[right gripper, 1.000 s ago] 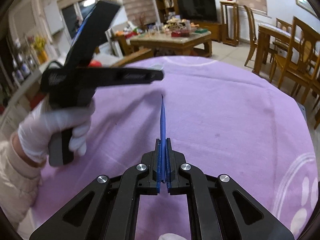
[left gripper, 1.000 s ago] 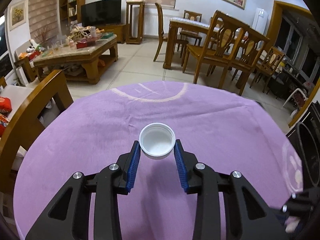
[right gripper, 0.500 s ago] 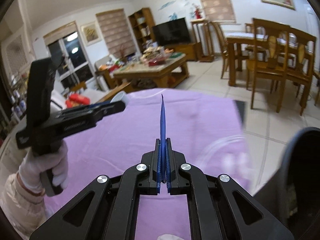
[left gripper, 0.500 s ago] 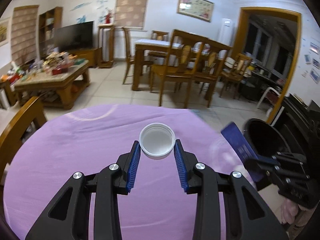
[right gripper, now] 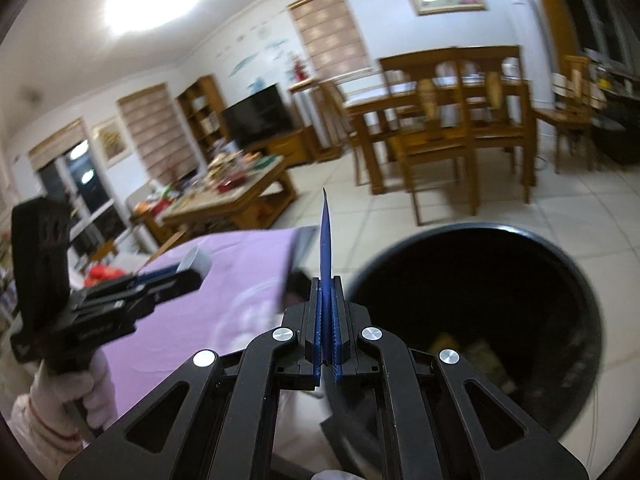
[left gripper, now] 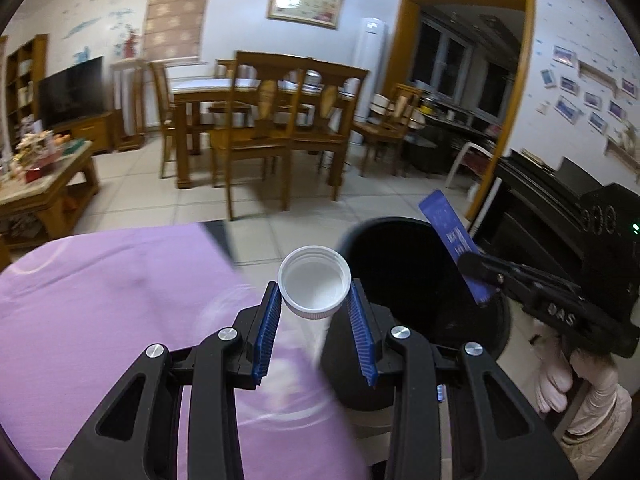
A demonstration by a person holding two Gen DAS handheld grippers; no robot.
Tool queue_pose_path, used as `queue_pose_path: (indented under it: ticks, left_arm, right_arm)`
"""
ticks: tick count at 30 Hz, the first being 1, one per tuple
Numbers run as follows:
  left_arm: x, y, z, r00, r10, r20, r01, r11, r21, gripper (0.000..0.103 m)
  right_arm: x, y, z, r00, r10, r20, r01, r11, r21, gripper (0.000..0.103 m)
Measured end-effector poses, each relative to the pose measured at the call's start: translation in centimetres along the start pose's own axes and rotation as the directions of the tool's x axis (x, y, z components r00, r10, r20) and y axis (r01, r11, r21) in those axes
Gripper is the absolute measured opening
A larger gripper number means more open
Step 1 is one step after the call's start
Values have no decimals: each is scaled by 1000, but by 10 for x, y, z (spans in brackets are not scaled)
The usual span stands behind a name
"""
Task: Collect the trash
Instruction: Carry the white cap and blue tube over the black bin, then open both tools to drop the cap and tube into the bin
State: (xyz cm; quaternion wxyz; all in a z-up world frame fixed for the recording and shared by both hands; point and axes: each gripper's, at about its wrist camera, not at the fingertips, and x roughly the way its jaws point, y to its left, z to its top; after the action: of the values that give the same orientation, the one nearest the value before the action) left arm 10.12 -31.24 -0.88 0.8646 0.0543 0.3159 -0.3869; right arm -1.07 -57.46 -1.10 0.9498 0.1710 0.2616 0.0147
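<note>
My left gripper (left gripper: 315,294) is shut on a white bottle cap (left gripper: 315,285), open side up, held past the purple table's (left gripper: 100,300) right edge, beside the rim of a black trash bin (left gripper: 404,264). The right gripper (right gripper: 327,280) is shut on a thin blue wrapper (right gripper: 326,240) that stands edge-on between its pads, just left of the bin's (right gripper: 540,240) open mouth. In the left wrist view the blue wrapper (left gripper: 452,236) sticks up over the bin's far right rim, held by the right gripper (left gripper: 476,268). The right wrist view has the left gripper (right gripper: 188,268) with the cap (right gripper: 196,260) over the table.
The bin stands on the tiled floor (left gripper: 312,208) close to the table's edge; some trash (right gripper: 468,350) lies in its bottom. Wooden dining chairs and a table (left gripper: 260,120) stand behind, a coffee table (right gripper: 228,200) farther left. Gloved hands (left gripper: 560,376) hold both grippers.
Both grippers swung right, from over the purple table to the black bin, carrying the cap and the wrapper. The bin has come into view and now fills the right wrist view's right side.
</note>
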Motion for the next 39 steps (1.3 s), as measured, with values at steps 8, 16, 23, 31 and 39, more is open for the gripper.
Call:
queue_pose_path:
  ticks: [8,16,23,31,39]
  left_arm:
    - [46,-63,-5,995,-85,-57,88,995,53,34]
    - [75,-96,-15,988,-109,-113,119,989,89,34]
    - [89,-106,-21,984,-107,-145,122,987,104,34]
    - [94,-114,-22,983,-103,-154,121,986,112,34]
    - [95,-118,-22,982,-102,-156,121,986,114,34]
  right_arm:
    - [-23,-95,-15,996,-82,37,77,989,129,5]
    - [-17,-140,-29,995,-99,32,91,977,194,5]
    - [-5,-153,-34,994,-104,26,96,970,223,5]
    - [-2,-142,-40,994,-107,18,100,967,234,5]
    - [0,-142,-39,994,-106,17,99,967,235,5]
